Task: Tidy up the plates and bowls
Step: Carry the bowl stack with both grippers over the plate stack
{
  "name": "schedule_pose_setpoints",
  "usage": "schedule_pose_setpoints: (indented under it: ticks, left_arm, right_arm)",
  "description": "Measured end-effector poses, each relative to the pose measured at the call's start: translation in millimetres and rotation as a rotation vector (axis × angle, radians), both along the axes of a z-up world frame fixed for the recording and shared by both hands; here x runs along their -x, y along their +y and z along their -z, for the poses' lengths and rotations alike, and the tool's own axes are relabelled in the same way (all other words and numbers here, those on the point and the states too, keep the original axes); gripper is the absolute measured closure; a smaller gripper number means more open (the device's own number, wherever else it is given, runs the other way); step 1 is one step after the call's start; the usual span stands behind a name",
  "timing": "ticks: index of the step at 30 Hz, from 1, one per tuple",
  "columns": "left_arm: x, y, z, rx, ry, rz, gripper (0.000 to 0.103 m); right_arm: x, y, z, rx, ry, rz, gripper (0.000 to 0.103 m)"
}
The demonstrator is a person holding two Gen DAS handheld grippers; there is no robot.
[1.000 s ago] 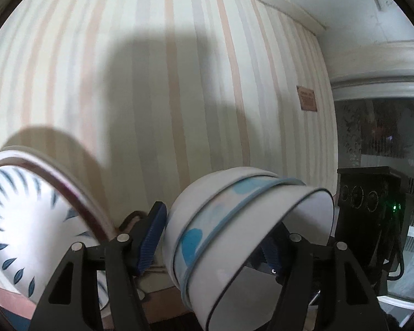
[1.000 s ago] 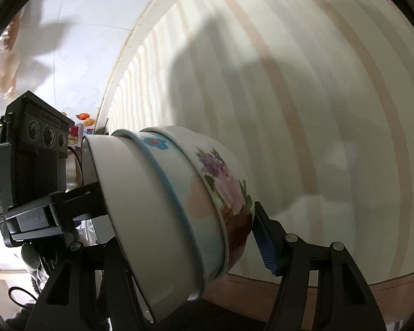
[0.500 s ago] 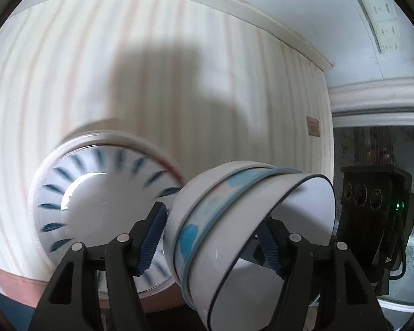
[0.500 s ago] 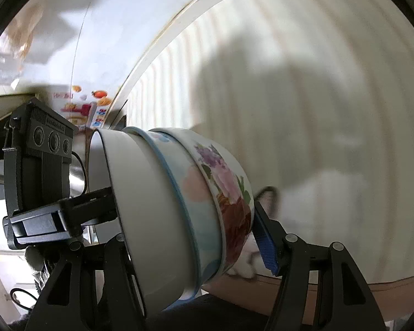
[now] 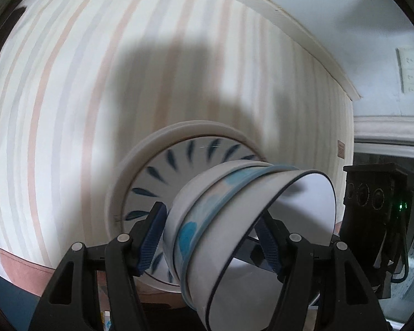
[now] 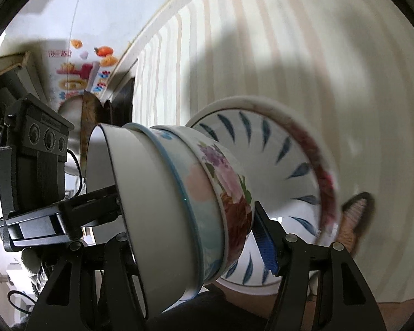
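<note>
A stack of three nested bowls (image 5: 234,220) is held between both grippers, from opposite sides. My left gripper (image 5: 212,231) is shut on the stack. My right gripper (image 6: 196,231) is shut on the same stack (image 6: 179,209): a white bowl, a blue-rimmed bowl and a flowered bowl. Behind the stack lies a pile of plates (image 5: 162,171), the top one white with dark blue leaf marks, on the striped tablecloth (image 5: 69,110). The pile also shows in the right wrist view (image 6: 284,160), just beyond the flowered bowl.
The other gripper's black camera body shows at the right of the left wrist view (image 5: 378,209) and at the left of the right wrist view (image 6: 33,160). A colourful printed box (image 6: 80,69) and dark items stand at the cloth's far edge.
Both grippers have carried the bowl stack towards the pile of plates. The plates have come from the left edge to directly behind the stack. The grip is unchanged.
</note>
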State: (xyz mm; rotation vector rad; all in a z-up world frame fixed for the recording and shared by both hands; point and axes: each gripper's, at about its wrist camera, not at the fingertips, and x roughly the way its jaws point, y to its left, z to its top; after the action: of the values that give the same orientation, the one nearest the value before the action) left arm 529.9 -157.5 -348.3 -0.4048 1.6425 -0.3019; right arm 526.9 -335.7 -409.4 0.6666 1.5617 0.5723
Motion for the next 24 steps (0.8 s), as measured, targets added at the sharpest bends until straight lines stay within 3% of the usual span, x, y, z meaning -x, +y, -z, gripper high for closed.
schedule_pose_setpoints:
  ticks: [5,24]
  left_arm:
    - [0,6,10,0.001,0.013,-0.017,0.041]
    - [-4,3,18,-0.024,0.008,0.023,0.041]
  right_arm:
    - [-6,14,12,0.014,0.020,-0.017,0.038]
    - [-6,2,21,0.051,0.030,-0.014,0.038]
